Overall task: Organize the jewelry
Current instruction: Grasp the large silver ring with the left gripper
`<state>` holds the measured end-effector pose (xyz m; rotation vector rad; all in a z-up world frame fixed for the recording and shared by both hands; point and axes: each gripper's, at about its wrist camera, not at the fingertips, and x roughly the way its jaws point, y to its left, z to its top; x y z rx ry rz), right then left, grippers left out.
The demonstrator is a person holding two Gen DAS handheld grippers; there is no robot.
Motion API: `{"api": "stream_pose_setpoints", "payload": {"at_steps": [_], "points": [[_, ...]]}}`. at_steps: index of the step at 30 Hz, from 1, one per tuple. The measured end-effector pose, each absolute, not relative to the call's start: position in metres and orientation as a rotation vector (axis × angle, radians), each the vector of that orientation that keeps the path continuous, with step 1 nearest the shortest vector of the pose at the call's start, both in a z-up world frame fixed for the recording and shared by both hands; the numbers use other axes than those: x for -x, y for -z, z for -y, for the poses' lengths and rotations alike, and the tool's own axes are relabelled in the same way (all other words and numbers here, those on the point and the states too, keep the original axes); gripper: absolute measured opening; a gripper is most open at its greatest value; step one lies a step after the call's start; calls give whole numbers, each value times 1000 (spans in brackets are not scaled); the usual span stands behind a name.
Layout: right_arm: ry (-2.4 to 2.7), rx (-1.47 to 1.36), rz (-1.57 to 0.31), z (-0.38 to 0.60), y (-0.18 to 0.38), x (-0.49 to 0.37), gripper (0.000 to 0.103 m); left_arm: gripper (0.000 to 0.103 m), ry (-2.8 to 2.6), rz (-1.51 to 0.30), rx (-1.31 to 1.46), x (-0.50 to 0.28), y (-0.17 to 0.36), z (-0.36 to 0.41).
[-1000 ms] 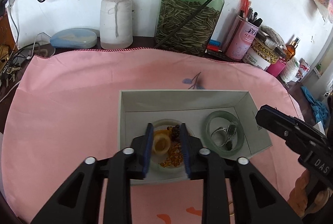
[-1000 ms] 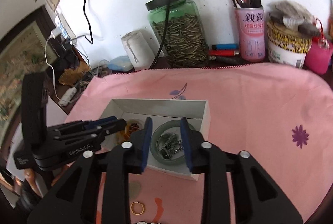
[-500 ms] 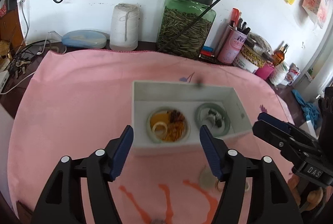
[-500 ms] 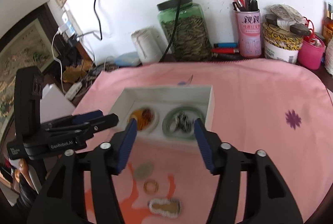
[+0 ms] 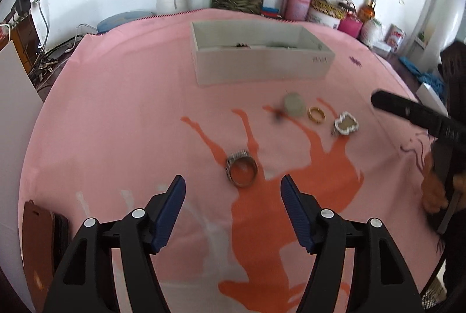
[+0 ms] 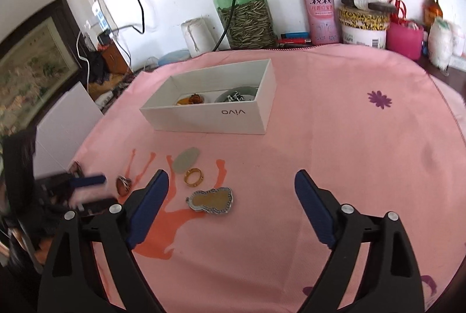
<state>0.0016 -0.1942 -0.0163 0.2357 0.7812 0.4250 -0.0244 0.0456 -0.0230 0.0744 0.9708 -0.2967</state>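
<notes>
Both grippers have drawn back from over the box [image 6: 209, 118] toward the near edge of the pink cloth [image 6: 349, 138], and their jaws, nearly together a second ago, now stand apart. The left gripper [image 5: 233, 211] is empty, jaws well apart and aimed down at a silver ring [image 5: 241, 171] lying on the cloth just ahead of them. The right gripper [image 6: 231, 206] is empty too, and its jaws are opening wider; a gourd-shaped pendant [image 6: 212, 200] lies between and just ahead of them, nearer the left pad.

Inside the box, two bangles already hold pieces: amber and dark beads on the left side, silver bits on the right. Four pieces are loose on the cloth near the box: the silver ring, a pale green stone [image 6: 186, 158], a gold ring [image 6: 193, 176] just beside it, and the pendant. So the sorting looks partly done, and the step in hand appears to be reaching for the next loose pieces.

The next move probably calls for each gripper to drop over its piece: the left onto the silver ring, the right onto the pendant. Both lie flat on soft cloth, so the pads would need to come low and pinch across the narrow width without snagging the fabric. The gold ring sits close to the pendant and could get nudged.
</notes>
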Motion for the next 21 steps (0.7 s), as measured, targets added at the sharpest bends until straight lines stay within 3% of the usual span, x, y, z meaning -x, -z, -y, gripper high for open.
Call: {"api": "stream_pose_setpoints", "payload": {"at_steps": [6,9,16,21], "points": [[-433,-241,-770,196,13,0,84,53,269,-957,-148,20,32,-35],[-442,-228,-775,193,14,1,84,25,275,-948,-147,11,31,-32],[-457,-124,-788,179,15,5,83,25,281,-971,-95,-34,25,-21],[-488,61,-824,149,23,12,68,25,306,-964,-39,-53,28,-21]]}}
